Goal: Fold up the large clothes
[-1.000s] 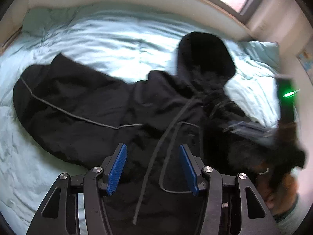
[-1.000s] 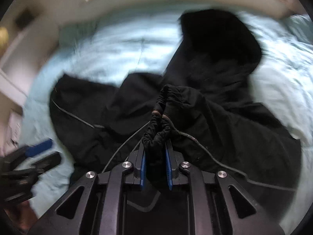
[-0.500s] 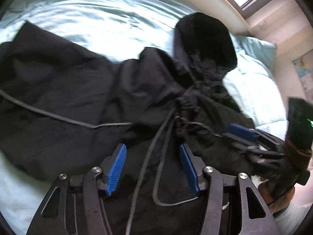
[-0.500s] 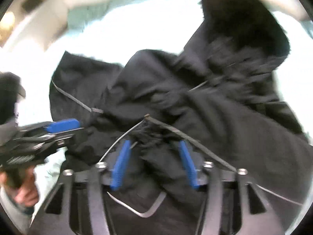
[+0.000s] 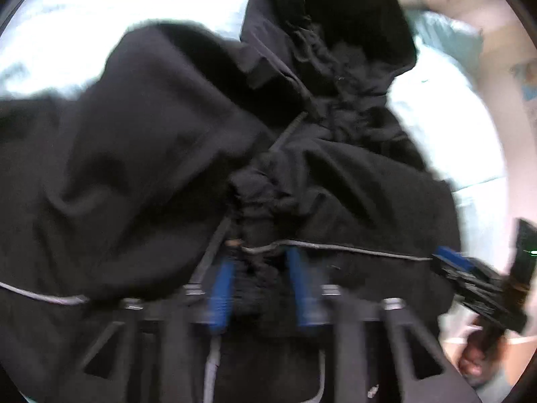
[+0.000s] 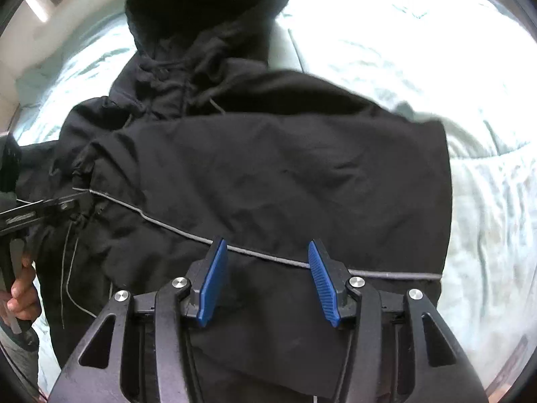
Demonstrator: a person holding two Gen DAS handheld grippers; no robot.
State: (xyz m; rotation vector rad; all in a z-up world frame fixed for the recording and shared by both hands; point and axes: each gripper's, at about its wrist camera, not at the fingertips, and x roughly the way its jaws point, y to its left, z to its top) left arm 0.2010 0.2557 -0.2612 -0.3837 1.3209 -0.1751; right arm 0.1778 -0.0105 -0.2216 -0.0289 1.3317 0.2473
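On the pale blue bed sheet (image 6: 436, 67) we list one large black hooded jacket (image 6: 268, 168), spread across most of the bed, hood (image 6: 204, 10) toward the far wall, a grey piping line (image 6: 167, 228) running across the body.

Left gripper (image 5: 260, 278): jaws closing, blue pads either side of a bunched, gathered cuff (image 5: 258, 198) of the jacket; the frame is blurred, so we cannot tell whether the pads already press on it.

Right gripper (image 6: 266, 278): jaws about half open and narrowing slightly, poised over the flat front panel with the piping crossing between the pads; we see nothing pinched.

Step in hand, as we judge it: the sleeve lies across the body, and the left claw is taking a grip on its cuff.

Next move, as we judge it: firm the left grip, settle the right claw on the hem or side edge, then lift both together so the fold stays even and the loose drawcords (image 6: 67, 268) do not snag.
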